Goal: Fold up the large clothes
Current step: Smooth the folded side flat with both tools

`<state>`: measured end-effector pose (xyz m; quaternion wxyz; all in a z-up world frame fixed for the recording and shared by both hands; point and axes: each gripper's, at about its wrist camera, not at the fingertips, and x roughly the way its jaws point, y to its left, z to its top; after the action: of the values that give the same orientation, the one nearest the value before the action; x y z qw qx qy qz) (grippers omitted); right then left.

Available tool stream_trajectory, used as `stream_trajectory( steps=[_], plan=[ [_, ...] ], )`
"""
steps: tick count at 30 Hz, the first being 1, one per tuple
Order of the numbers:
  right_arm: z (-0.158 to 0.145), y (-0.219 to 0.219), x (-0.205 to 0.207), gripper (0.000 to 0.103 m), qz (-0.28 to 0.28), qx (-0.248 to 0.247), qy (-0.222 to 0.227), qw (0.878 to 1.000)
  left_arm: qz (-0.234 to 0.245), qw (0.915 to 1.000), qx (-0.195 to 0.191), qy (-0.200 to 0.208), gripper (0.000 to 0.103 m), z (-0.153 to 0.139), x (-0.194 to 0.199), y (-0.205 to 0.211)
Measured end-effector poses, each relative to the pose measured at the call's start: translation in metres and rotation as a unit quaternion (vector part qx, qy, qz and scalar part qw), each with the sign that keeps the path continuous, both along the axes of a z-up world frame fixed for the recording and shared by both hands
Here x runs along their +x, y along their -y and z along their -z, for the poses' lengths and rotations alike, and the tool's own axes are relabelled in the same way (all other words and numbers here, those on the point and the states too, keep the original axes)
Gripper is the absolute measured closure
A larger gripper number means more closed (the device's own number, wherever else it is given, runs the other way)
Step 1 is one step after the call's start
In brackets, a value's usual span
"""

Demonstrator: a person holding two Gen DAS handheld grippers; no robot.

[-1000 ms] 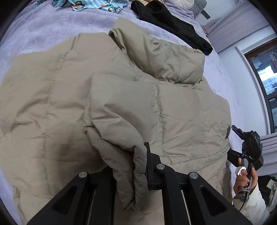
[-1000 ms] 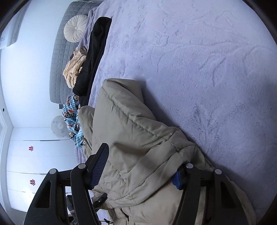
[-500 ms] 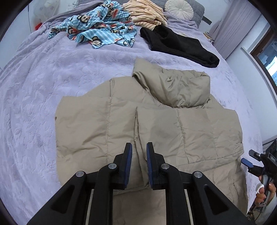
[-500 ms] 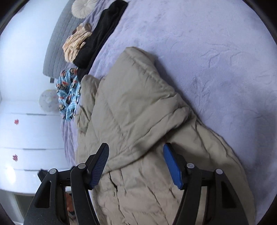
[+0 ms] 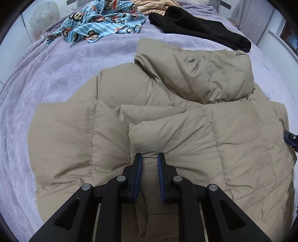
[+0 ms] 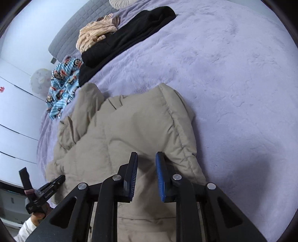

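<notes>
Left wrist view: we pinch a jacket (image 5: 186, 141) fold in our level left gripper (image 5: 150, 158); our right gripper (image 6: 146, 156), slightly parted, hovers over its side.

We are in a home bedroom: a bed (image 6: 232, 74) with a plush lilac cover, a grey quilted headboard (image 6: 74, 31) and a round cushion (image 6: 119, 2). Loose clothes lie near its head, white wardrobe doors (image 6: 13, 111) stand alongside, and a curtain (image 5: 251, 16) hangs by a window.
</notes>
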<state>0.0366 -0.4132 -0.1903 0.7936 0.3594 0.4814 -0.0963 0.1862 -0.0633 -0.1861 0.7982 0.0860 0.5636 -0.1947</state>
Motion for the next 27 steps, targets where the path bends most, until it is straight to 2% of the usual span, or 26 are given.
stream_trajectory(
  steps=[3,8,15,20,23,27],
  plan=[
    [0.012,0.0,0.001,0.089,-0.001,-0.014,0.002,1.0,-0.007,1.0,-0.004,-0.005,0.085,0.004,0.002,0.001],
    [0.004,-0.004,0.003,0.089,-0.014,-0.04,-0.01,0.999,-0.002,1.0,0.008,0.005,0.085,0.003,-0.001,0.004],
    [-0.024,-0.02,-0.017,0.085,-0.022,-0.093,-0.016,0.995,-0.013,0.9993,0.009,0.033,0.085,-0.03,-0.014,-0.013],
    [-0.033,-0.032,-0.044,0.085,-0.014,-0.098,-0.019,0.995,-0.007,0.9993,-0.008,0.035,0.085,-0.048,-0.035,-0.027],
    [-0.035,-0.035,-0.057,0.085,-0.005,-0.087,-0.02,0.996,0.005,0.9998,0.004,0.018,0.085,-0.042,-0.045,-0.026],
    [-0.029,-0.038,-0.065,0.085,-0.002,-0.071,-0.035,0.997,0.006,0.9995,0.03,-0.005,0.085,-0.019,-0.055,-0.024]
  ],
)
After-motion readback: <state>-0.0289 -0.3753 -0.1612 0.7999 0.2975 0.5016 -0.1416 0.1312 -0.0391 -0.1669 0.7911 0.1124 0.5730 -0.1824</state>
